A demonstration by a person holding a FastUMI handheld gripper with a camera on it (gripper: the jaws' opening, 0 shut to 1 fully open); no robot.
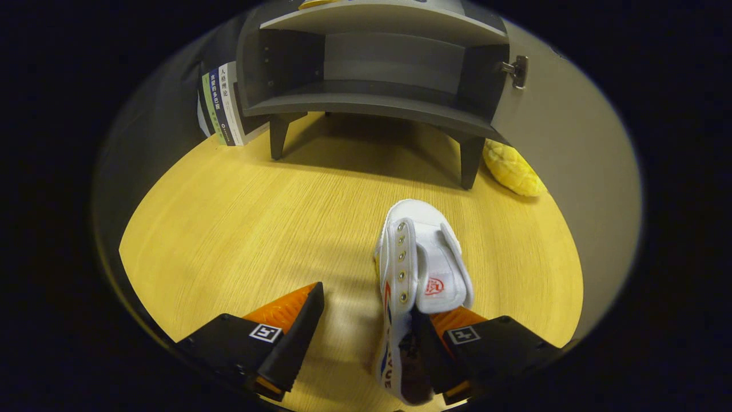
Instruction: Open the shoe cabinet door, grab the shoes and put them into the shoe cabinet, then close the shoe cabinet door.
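A small white canvas shoe (424,257) with eyelets and a red logo on its tongue lies on the wooden table, toe pointing toward the cabinet. My gripper (380,309) is open. The right finger (457,320) sits at the shoe's opening, under the tongue, while the left finger (291,320) stands well apart to the left, touching nothing. The shoe's left side wall lies between the two fingers. Beyond the shoe stands the dark grey shoe cabinet (372,106) on short legs, its inside bare. Its door (555,149) is swung open to the right, with a metal hinge (517,71).
Several upright books (223,106) lean beside the cabinet's left wall. A yellow knobbly soft object (512,169) lies by the cabinet's right leg, against the open door. The wooden tabletop (240,217) stretches between my fingers and the cabinet.
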